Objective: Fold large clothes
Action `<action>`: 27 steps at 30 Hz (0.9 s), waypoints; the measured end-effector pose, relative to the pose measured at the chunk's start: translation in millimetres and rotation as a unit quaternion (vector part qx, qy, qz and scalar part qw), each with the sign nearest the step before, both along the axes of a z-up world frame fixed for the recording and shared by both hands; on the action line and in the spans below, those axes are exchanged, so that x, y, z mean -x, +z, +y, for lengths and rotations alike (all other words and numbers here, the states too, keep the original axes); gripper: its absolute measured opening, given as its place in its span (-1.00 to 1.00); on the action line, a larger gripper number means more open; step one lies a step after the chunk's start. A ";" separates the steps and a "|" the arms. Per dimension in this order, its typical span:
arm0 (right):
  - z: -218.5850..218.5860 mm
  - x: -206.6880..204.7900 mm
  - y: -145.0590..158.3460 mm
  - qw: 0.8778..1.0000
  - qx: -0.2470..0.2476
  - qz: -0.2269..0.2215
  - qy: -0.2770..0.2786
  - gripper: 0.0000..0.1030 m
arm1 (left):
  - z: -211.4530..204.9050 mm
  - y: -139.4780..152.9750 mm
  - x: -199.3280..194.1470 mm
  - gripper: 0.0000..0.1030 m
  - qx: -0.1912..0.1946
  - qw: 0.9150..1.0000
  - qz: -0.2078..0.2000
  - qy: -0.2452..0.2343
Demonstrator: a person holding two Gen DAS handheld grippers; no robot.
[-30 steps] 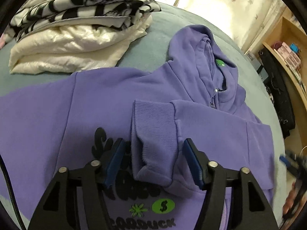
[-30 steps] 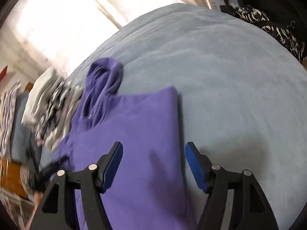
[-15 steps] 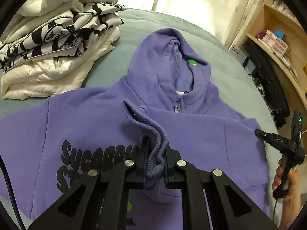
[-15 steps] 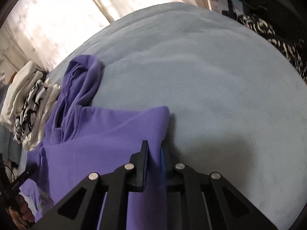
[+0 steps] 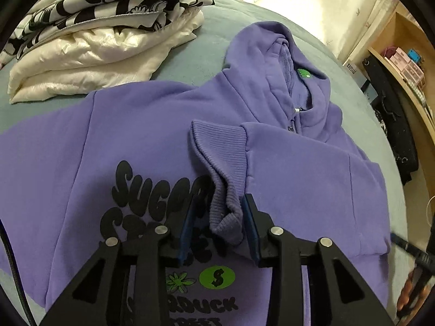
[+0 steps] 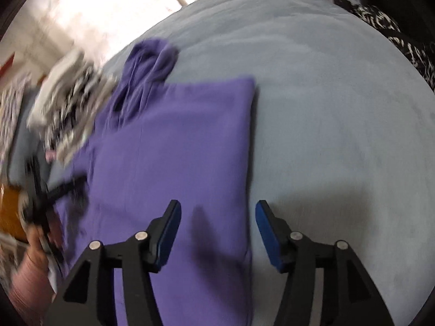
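Two claws work one purple fleece hoodie with black lettering [image 5: 152,146], which lies flat on the pale blue-grey bed [image 6: 339,114], its hood [image 5: 272,54] toward the far edge. The left claw [image 5: 218,228] stands partly parted around the ribbed sleeve cuff [image 5: 220,157] (contact uncertain). The right claw [image 6: 217,225] hovers spread wide over the hoodie's folded right edge. A stack of folded white and black-patterned garments [image 5: 103,35] sits near the far left corner.

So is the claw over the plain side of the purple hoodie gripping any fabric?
No, the right claw hangs open above the purple hoodie, with nothing between its blue pads.
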State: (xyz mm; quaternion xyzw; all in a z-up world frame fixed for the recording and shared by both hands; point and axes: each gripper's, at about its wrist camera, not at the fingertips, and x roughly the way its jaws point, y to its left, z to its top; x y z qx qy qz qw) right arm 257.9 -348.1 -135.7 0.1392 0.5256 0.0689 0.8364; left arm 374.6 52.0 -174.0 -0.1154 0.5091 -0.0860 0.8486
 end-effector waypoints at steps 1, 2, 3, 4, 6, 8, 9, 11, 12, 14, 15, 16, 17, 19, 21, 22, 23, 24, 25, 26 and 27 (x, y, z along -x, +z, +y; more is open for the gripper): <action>5.5 -0.7 -5.9 1.000 0.017 0.005 0.003 0.11 | -4.3 -2.4 -0.7 -0.42 -0.008 1.000 -0.001 -0.002; 8.9 0.3 -11.8 0.999 0.031 0.008 0.005 0.11 | -7.2 -1.7 1.5 -0.50 -0.015 1.000 -0.003 -0.002; 12.4 1.2 -18.0 0.999 0.042 0.007 0.005 -0.09 | -11.3 -0.9 1.9 -0.84 -0.020 1.000 -0.004 -0.002; 12.0 2.6 -17.6 0.999 0.041 0.003 0.003 -0.44 | -14.2 1.3 3.6 -0.87 -0.019 1.000 -0.001 -0.001; 11.4 9.9 -6.4 0.999 0.044 -0.024 -0.007 -0.58 | -17.1 8.2 10.6 -0.87 -0.036 0.999 -0.013 -0.001; 9.0 10.9 -12.6 0.998 0.055 -0.017 -0.011 -0.57 | -17.4 3.2 16.0 -0.86 -0.054 0.998 -0.007 -0.012; 8.5 10.4 -21.4 0.998 0.058 -0.003 -0.012 -0.55 | -16.4 -2.2 18.2 -0.79 -0.060 0.998 0.004 -0.017; 10.1 9.9 -20.1 0.998 0.066 -0.001 -0.015 -0.47 | -10.9 -0.1 23.5 -0.64 -0.048 0.999 0.000 -0.021; 10.3 9.3 -15.5 0.998 0.068 0.002 -0.018 -0.37 | -5.8 4.2 27.3 -0.36 -0.037 0.999 0.002 -0.022; 11.1 11.7 -3.1 0.997 0.074 0.009 -0.029 -0.33 | 5.3 14.5 35.9 0.20 -0.020 0.999 -0.001 -0.030; 14.0 14.1 3.3 0.996 0.078 0.003 -0.029 -0.33 | 9.9 20.2 40.6 0.33 -0.022 0.999 -0.013 -0.030; 17.7 16.4 9.8 0.996 0.084 -0.008 -0.028 -0.33 | 14.3 29.0 47.3 0.33 -0.039 0.998 -0.036 -0.025; 22.7 19.0 17.5 0.995 0.092 -0.022 -0.023 -0.33 | 15.2 34.7 51.4 0.33 -0.058 0.997 -0.052 -0.025; 34.0 20.6 29.3 0.994 0.099 -0.046 -0.015 -0.33 | 14.5 45.4 54.3 0.33 -0.088 0.993 -0.068 -0.024; 51.4 11.4 35.6 0.995 0.084 -0.061 -0.003 -0.33 | 12.9 47.1 46.0 0.32 -0.077 0.996 -0.041 -0.020; 63.0 3.2 35.7 0.995 0.072 -0.066 0.007 -0.33 | 10.7 44.4 37.6 0.23 -0.060 0.998 -0.012 -0.020; 75.9 -7.1 34.3 0.996 0.063 -0.069 0.014 -0.33 | 9.0 42.0 31.5 0.13 -0.039 0.999 0.000 -0.016; 85.7 -14.6 32.3 0.996 0.059 -0.070 0.017 -0.33 | 4.1 39.0 25.3 0.02 -0.022 1.000 0.005 -0.012; 97.8 -26.1 28.3 0.996 0.052 -0.069 0.019 -0.33 | -2.8 35.8 18.8 0.02 -0.012 1.000 0.004 -0.010; 107.8 -35.7 23.7 0.996 0.043 -0.069 0.022 -0.33 | -11.8 33.3 12.0 0.02 -0.016 1.000 -0.004 -0.004; 117.8 -46.7 18.2 0.997 0.032 -0.067 0.025 -0.33 | -20.9 31.1 5.8 0.02 -0.032 0.999 -0.017 0.003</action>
